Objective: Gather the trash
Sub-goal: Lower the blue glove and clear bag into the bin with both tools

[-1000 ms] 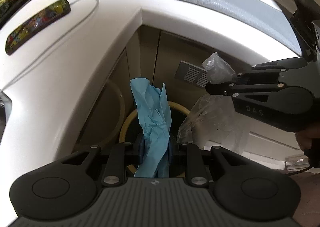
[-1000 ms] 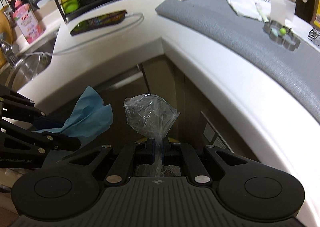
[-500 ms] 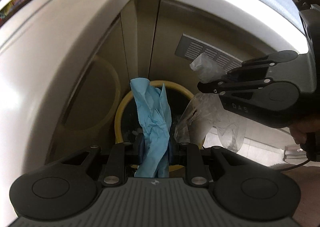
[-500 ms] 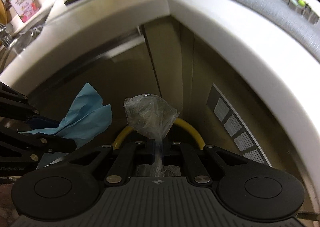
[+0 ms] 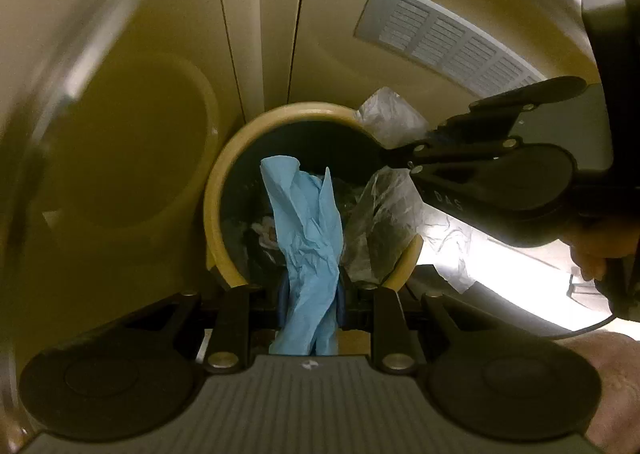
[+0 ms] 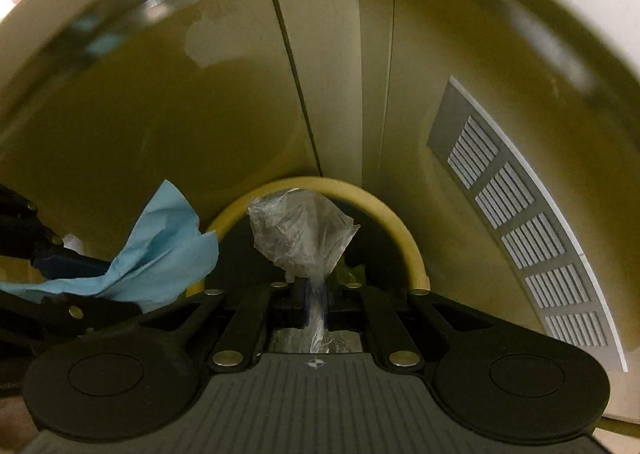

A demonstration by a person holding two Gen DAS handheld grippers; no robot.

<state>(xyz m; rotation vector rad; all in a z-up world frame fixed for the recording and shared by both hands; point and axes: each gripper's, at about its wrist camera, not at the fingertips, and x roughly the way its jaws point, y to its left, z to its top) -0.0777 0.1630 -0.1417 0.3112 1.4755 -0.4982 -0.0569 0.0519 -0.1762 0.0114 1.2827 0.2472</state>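
Left wrist view: sits behind its own fingers [image 5: 285, 294], aimed down and forward into the yellow-rimmed bin [image 5: 216, 190], close above the rim. Right gripper [image 5: 394, 154] enters from the right of the fingers, seen side-on, near.

Right wrist view: same mounting behind its fingers [image 6: 299, 302], also tipped down toward the bin [image 6: 404, 230], rim just beyond the fingertips. Left gripper [image 6: 92, 268] shows low at the left edge.

Shared: the bin, the cabinet doors [image 5: 260, 34] behind it, the louvred vent [image 6: 532, 238] to the right of both finger pairs, and each other's held scrap.
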